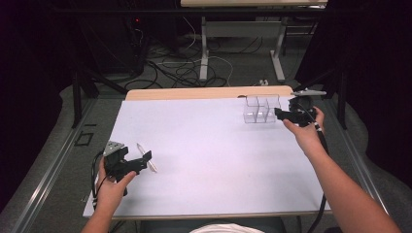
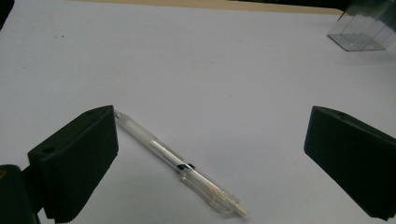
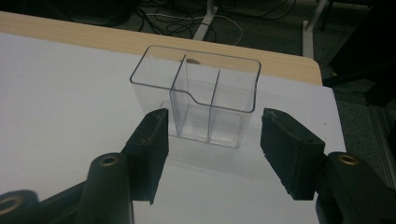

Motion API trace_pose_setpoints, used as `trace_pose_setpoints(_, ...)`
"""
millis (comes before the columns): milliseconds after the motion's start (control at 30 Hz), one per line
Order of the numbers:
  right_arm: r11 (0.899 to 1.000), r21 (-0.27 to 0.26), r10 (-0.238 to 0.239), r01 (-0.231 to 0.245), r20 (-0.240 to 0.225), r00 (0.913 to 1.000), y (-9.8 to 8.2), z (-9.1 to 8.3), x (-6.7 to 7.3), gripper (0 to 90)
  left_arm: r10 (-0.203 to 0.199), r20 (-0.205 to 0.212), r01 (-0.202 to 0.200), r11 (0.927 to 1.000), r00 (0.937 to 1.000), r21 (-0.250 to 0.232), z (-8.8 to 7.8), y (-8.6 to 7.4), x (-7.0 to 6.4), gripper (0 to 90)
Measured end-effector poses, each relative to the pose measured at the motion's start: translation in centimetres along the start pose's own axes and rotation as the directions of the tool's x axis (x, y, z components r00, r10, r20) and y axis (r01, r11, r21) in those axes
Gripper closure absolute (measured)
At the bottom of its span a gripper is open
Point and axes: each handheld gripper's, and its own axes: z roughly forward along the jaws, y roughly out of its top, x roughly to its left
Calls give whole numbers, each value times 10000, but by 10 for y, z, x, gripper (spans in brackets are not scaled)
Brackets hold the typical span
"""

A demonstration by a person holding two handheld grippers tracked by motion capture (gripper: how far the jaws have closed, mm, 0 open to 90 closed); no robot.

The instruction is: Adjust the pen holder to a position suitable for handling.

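Clear plastic pen [image 2: 180,164] between spread left fingers [image 2: 77,161], right fingers [image 3: 149,151] open before transparent divided box [image 3: 205,95]

High view fixed overhead, facing forward and down on the whole table [image 1: 209,194]; left gripper view low and close, pen [image 2: 177,163] at lower centre, sharing the clear organizer [image 2: 369,28] at upper right with the close right gripper view.

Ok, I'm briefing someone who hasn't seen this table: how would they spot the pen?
Start from the white table top and go to its near left part, where the left gripper hovers. The pen lies flat between its open jaws, gripped by neither. It is slim and clear, unlike the boxy clear organizer at the far right.
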Motion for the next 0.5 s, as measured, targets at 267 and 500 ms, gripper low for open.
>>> trace_pose_setpoints(267, 9991, 423, 47, -43, -99, 9999, 18, 14, -4, 466, 13, -3, -13, 10000, 10000, 4, 0, 0, 0, 33)
trace_pose_setpoints(500, 9975, 663, -235, 236, -15, 9997, 31, 26, -7, 488, -23, -1, 23, 10000, 10000, -3, 0, 0, 1, 33)
